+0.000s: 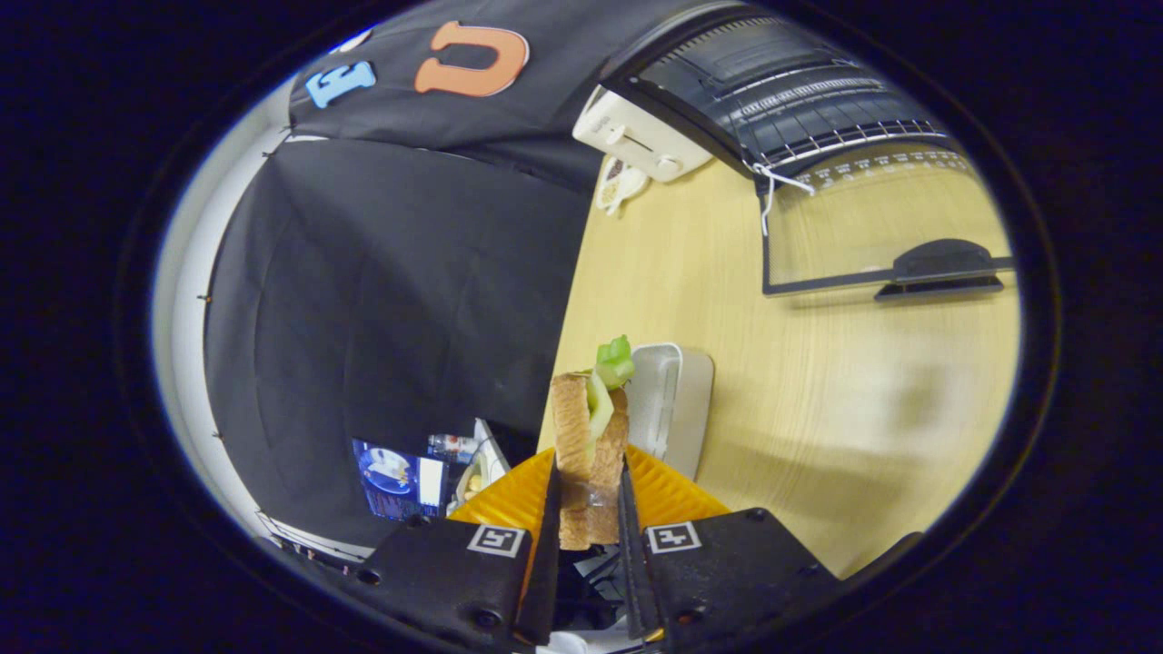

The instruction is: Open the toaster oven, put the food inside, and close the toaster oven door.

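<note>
A: Where is the sandwich (589,454) at this moment?

B: It stands on its edge between the two fingers of the gripper (589,509), in the lower middle of the frame. Both fingers press on its bread slices, one from each side, so the gap is narrow and the gripper holds it firmly. A green leaf sticks out at the top end of the sandwich, beyond the fingertips.

A: And the toaster oven (781,91)?

B: It is in the upper right of the frame, well apart from the gripper. Its glass door (872,227) is open and lies flat over the wooden table (818,409), with the dark handle (945,268) at the far end of the door. Inside the oven I can see a wire rack (818,136).

A: What is near the sandwich?

B: Just behind it, a little to the right, there is a white box-like container (672,409) on the table. Under the fingers there is an orange ribbed piece (509,500); I cannot tell what it is.

A: Anything else?

B: In the upper middle, beside the oven, a white appliance (636,136) stands near the table's edge. The left half of the frame shows the black cloth wall (391,300).
</note>
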`<state>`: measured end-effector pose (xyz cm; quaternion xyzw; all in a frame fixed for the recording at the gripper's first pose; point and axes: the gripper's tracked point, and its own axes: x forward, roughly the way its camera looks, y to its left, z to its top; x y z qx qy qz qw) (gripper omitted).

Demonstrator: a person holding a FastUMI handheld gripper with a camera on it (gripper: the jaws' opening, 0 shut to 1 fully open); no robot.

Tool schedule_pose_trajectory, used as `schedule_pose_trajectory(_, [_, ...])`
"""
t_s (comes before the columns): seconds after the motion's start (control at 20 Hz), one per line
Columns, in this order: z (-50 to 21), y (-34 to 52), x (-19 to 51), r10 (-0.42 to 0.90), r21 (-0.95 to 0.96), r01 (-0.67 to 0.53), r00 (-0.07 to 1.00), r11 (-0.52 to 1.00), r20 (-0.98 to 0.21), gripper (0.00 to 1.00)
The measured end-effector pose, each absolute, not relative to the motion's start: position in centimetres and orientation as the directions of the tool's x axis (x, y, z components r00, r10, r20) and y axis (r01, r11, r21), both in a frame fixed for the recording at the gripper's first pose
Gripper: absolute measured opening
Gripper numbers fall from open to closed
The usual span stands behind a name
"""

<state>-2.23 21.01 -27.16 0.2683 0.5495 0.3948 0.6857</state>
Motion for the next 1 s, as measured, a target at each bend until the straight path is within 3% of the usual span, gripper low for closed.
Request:
schedule_pose_trajectory(0.2, [-24.7, 20.7, -0.6, 0.853, 0.76, -0.387, 0.212, 0.521, -0.477, 0.35])
schedule_pose_trajectory(0.4, [-21.8, 19.7, 2.6, 0.853, 0.767, -0.4, 0.378, 0.501, -0.36, 0.35])
schedule_pose_trajectory(0.55, [-21.4, 17.8, 5.9, 0.795, 0.773, -0.349, 0.523, 0.529, -0.307, 0.35])
schedule_pose_trajectory(0.75, [-22.2, 15.3, 9.5, 0.72, 0.789, -0.28, 0.639, 0.546, -0.271, 0.35])
schedule_pose_trajectory(1.0, [-24.8, 10.9, 15.3, 0.503, 0.794, -0.087, 0.813, 0.602, -0.292, 0.35])
